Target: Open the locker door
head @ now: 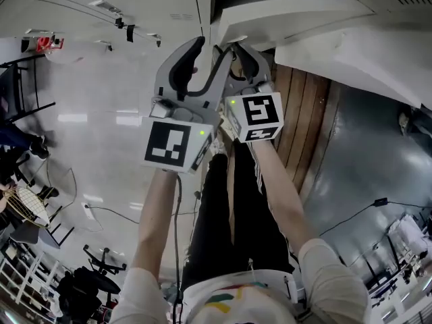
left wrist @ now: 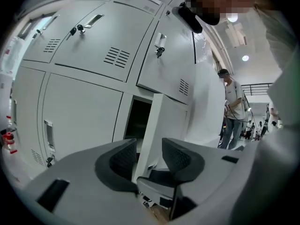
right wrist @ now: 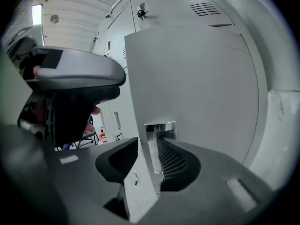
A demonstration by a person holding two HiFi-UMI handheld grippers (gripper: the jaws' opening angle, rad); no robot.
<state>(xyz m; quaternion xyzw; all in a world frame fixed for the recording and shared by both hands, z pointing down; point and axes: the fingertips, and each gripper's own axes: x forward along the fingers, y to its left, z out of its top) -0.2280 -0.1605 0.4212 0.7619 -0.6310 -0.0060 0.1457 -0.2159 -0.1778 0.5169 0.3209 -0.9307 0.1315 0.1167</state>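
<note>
Forearms (head: 156, 211) run toward 12 o'clock in the head view, with the left gripper (head: 201, 63) and right gripper (head: 245, 58) side by side. Left gripper view: jaws wide apart, pressing nothing, and the edge of the ajar locker door (left wrist: 166, 121) shows in the gap. Right gripper view: jaws straddle that edge at the handle (right wrist: 160, 128), not visibly clamped. It would be best to close firmly there, then pull along the hinge's arc.

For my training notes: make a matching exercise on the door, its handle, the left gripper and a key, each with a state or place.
1 door
2 handle
3 left gripper
4 key

a hangs from an upper lock
b ajar
c jaws wide apart
d shiny metal, at the right gripper

Pairs: 1-b, 2-d, 3-c, 4-a
</note>
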